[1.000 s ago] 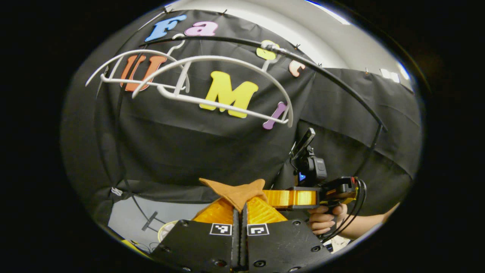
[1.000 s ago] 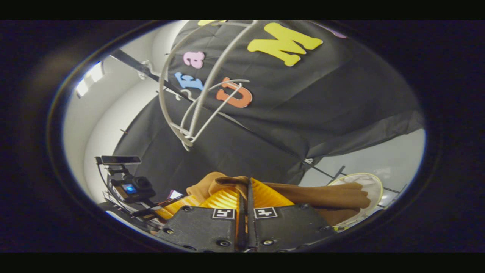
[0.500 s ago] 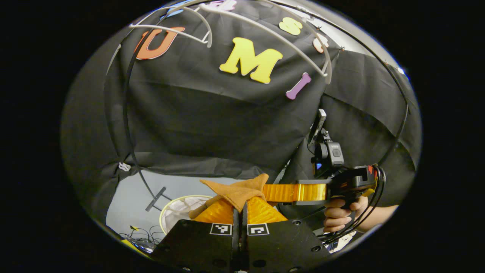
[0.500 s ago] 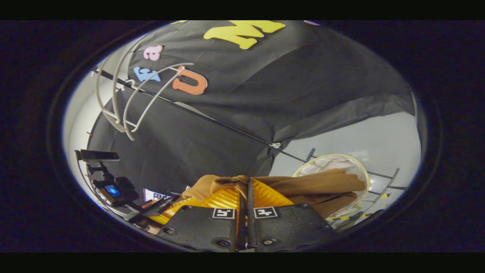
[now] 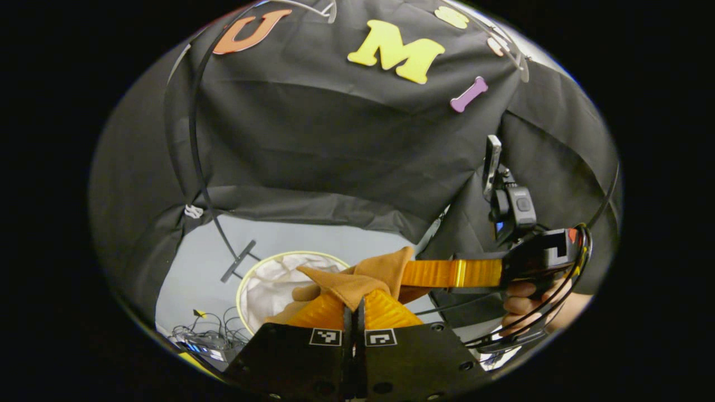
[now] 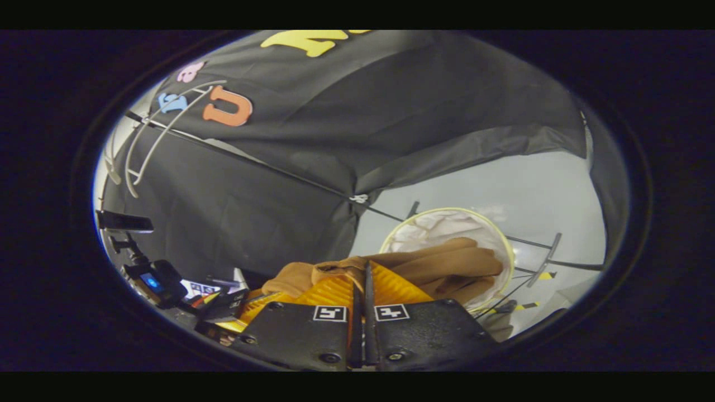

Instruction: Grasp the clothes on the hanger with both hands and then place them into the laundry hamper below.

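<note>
A tan-brown garment point(image 5: 357, 277) hangs between both grippers, off the hangers. My left gripper point(image 5: 354, 302) is shut on one edge of it. In the left gripper view the other gripper point(image 5: 447, 273) reaches in from the right, held by a hand point(image 5: 516, 306), and pinches the same cloth. In the right gripper view my right gripper point(image 6: 362, 282) is shut on the garment point(image 6: 447, 265), whose loose part droops over the hamper point(image 6: 447, 215). The white-lined round hamper point(image 5: 268, 273) stands on the floor below. White hangers point(image 6: 139, 145) stay on the rail, up at the left.
A black rack pole point(image 5: 192, 139) and its foot point(image 5: 237, 261) stand beside the hamper. Cables point(image 5: 206, 338) lie on the grey floor at the lower left. A second rack foot point(image 6: 550, 251) sits right of the hamper.
Both grippers have dropped lower with the garment. The hangers have slid up and out toward the view edges, and the hamper has come into fuller sight beneath the cloth.
</note>
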Demonstrator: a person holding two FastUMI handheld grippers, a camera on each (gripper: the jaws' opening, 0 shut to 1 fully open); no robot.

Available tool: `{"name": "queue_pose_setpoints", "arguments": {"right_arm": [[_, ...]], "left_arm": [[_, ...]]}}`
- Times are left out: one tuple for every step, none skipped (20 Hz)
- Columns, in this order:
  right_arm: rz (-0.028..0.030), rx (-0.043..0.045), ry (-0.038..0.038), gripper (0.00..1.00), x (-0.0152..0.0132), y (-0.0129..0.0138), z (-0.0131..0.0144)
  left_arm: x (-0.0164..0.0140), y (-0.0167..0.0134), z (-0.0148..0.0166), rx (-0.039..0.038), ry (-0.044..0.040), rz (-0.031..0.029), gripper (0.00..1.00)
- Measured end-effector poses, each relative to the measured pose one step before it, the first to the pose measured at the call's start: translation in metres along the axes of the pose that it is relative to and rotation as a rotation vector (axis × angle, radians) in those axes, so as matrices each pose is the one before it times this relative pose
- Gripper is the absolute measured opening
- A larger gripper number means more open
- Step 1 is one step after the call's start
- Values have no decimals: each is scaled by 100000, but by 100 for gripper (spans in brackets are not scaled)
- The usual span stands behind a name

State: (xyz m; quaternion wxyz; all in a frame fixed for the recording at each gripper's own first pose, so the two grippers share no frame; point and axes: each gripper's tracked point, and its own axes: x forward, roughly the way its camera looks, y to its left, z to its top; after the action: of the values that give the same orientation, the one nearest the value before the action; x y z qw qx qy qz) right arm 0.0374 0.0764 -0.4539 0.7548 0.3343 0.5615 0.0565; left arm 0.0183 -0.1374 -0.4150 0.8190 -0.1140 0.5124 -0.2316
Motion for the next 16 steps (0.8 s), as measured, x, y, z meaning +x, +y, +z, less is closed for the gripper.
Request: {"name": "queue_pose_setpoints", "arguments": {"right_arm": [[-2600, 90, 1442, 6, 332, -837, -326], [-2064, -192, 2636, 6, 210, -733, -637], [-3265, -642, 1966, 2, -76, -743, -711], [-4524, -1391, 795, 6, 320, -875, -278], [-4547, -1337, 276, 5, 730, -1045, 4], [-4265, -1158, 474, 5, 493, -696, -28], [-3460, -677, 780, 6, 123, -653, -425], [-1075, -542, 752, 6, -152, -40, -525], [-407, -18, 628, 6, -350, -11, -194], [1056, 297, -968, 6, -737, 293, 439], [292, 461, -1353, 6, -446, 245, 548], [-432, 35, -1638, 13, -510, -297, 452], [-1526, -751, -1462, 22, -801, -317, 465], [-1381, -983, -2147, 31, -589, -376, 366], [-1927, -636, -2000, 36, 268, -313, 63], [-995, -554, -2146, 47, -936, -284, 64]], "left_arm": [[555, 405, -761, -1087, 2833, 1607, 1], [650, 915, -608, -926, 2557, 2384, 1], [420, 797, -386, -1101, 2761, 2231, 1], [570, 369, -412, -1126, 2931, 2203, 1], [371, 409, -266, -1053, 3144, 2324, 7], [380, 218, -751, -815, 3589, 1712, 1], [413, 429, -787, 12, 2170, 2135, 8], [281, 467, -784, -109, 2878, 1725, 1], [-25, 87, -457, -738, 3309, 227, 2], [303, -174, -576, -686, 2091, -107, 3], [52, -74, -411, -1116, 900, -786, 18], [-42, -36, -345, -1090, 1031, -670, 32], [-378, 205, -287, -1140, 1430, 18, 45], [-131, 199, -159, -841, 586, 467, 57], [-260, 107, 147, -496, -211, 466, 70], [-368, 9, 14, -230, -578, 62, 82]]}}
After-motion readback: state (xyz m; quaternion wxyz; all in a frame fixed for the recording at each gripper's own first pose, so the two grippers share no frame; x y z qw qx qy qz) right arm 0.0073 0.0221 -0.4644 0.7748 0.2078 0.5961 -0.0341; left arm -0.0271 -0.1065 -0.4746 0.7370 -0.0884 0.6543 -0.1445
